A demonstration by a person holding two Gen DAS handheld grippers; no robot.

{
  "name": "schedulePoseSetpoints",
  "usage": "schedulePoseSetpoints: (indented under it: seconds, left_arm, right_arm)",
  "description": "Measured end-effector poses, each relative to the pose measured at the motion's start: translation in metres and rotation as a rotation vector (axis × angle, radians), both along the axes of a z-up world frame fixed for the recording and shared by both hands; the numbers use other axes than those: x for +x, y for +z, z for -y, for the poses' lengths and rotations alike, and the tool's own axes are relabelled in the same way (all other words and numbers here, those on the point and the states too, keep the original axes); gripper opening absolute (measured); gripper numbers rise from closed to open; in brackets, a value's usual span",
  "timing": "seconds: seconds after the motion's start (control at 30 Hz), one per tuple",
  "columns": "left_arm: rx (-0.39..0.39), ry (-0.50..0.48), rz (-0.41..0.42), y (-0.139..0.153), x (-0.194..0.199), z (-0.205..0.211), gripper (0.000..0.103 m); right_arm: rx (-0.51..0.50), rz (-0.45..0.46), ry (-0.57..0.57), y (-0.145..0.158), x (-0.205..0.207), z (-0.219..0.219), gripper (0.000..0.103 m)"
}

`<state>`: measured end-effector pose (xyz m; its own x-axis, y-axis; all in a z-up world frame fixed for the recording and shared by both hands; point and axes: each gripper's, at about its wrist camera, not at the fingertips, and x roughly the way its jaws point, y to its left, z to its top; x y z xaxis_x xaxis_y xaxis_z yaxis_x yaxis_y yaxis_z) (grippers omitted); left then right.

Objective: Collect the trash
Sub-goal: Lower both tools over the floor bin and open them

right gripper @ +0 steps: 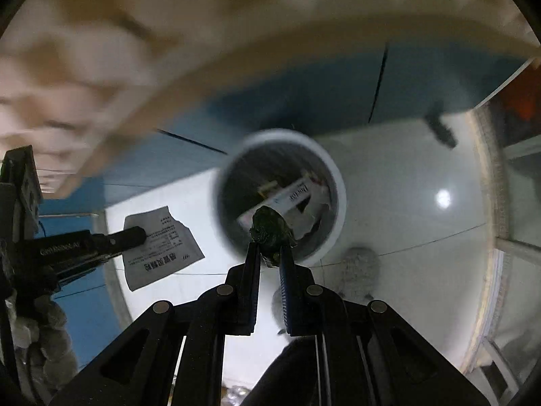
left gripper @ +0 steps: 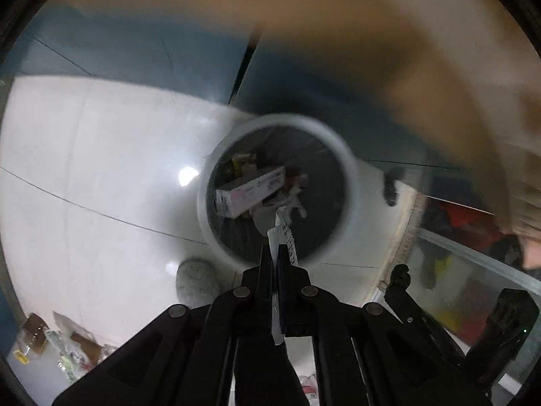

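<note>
A round white trash bin (left gripper: 341, 155) stands on the floor below both grippers and holds a white carton (left gripper: 248, 192) and other scraps. It shows in the right wrist view too (right gripper: 333, 176). My left gripper (left gripper: 275, 253) is shut on a flat white printed packet (left gripper: 284, 233), held edge-on over the bin's near rim. The right wrist view shows that packet (right gripper: 162, 247) broadside, left of the bin. My right gripper (right gripper: 270, 252) is shut on a dark green crumpled wrapper (right gripper: 270, 228) over the bin's near rim.
White tiled floor (left gripper: 101, 155) meets a blue surface (left gripper: 142, 50) behind the bin. A grey slipper (left gripper: 197, 279) lies near the bin. Loose wrappers (left gripper: 64, 345) lie at the lower left. A blurred beige shape (right gripper: 135, 50) fills the top. A glass-fronted cabinet (left gripper: 473, 270) stands at the right.
</note>
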<state>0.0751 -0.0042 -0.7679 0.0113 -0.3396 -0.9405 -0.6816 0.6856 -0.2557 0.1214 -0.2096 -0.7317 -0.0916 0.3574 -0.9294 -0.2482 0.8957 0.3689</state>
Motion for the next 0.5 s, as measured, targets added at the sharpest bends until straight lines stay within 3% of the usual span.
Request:
schedulePoseSetpoints:
  seconds: [0.1,0.2,0.37,0.5]
  left_arm:
    - [0.0,-0.062,-0.006,-0.046,0.005,0.01,0.0]
    - [0.007,-0.111,-0.005,-0.074,0.009,0.017,0.0]
    - [0.022,-0.137,0.003,-0.091,0.011,0.018,0.001]
    - [0.037,-0.163,-0.003,-0.093,0.012,0.02,0.007]
  right_arm:
    - [-0.009,-0.02,0.005,-0.069,0.003,-0.003,0.012]
    - [-0.02,-0.037,0.007,-0.113,0.005,-0.007,0.012]
    - [-0.025,-0.043,0.039,-0.152,-0.004,-0.014,0.012]
    - [-0.03,-0.033,0.057,-0.157,-0.007,-0.022,0.012]
